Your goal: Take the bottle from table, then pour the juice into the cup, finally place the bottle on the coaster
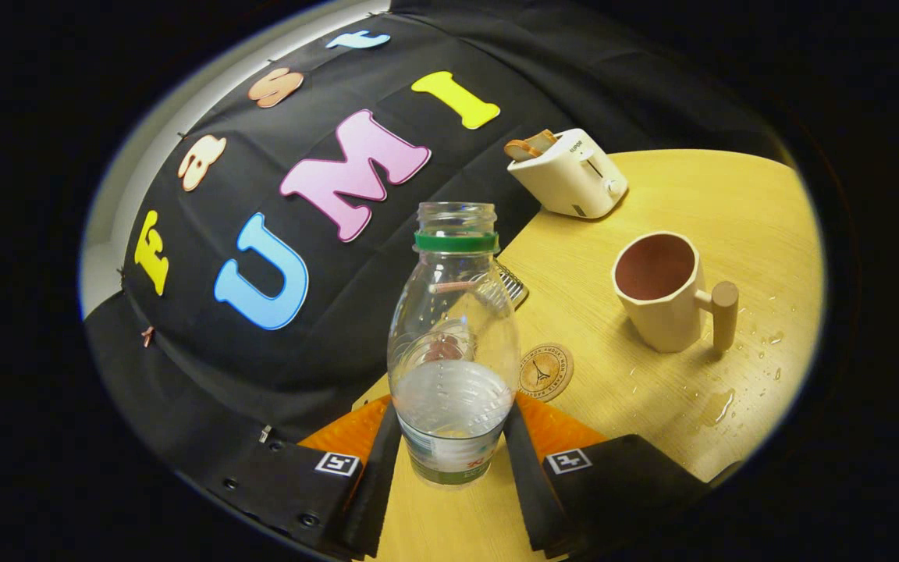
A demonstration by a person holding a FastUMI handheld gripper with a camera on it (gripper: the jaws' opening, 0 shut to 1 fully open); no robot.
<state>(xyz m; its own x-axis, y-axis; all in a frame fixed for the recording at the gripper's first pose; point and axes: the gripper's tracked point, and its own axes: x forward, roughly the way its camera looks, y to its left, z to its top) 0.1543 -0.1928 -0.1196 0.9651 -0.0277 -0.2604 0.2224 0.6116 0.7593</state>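
You've got the bottle [453, 343] clamped between the fingers [389, 453], both pressing its lower body, low near the base. It looks lifted and tilted relative to the surface [730, 203], though the fisheye makes that hard to call.

For the pour: carry it over to the cup [664, 289], which stands well beyond the fingers to the right, handle pointing away from the bottle. Get the open neck over the rim before tipping, then tilt slowly; the grip is low, so the top could swing. There are spilled drops [719, 406] on the surface near the cup, so mind slip.

Bottle: clear plastic, no cap, green ring at the neck, about a third full of clear liquid, label at the bottom.

The coaster [545, 372] lies just beyond the bottle, between it and the cup.
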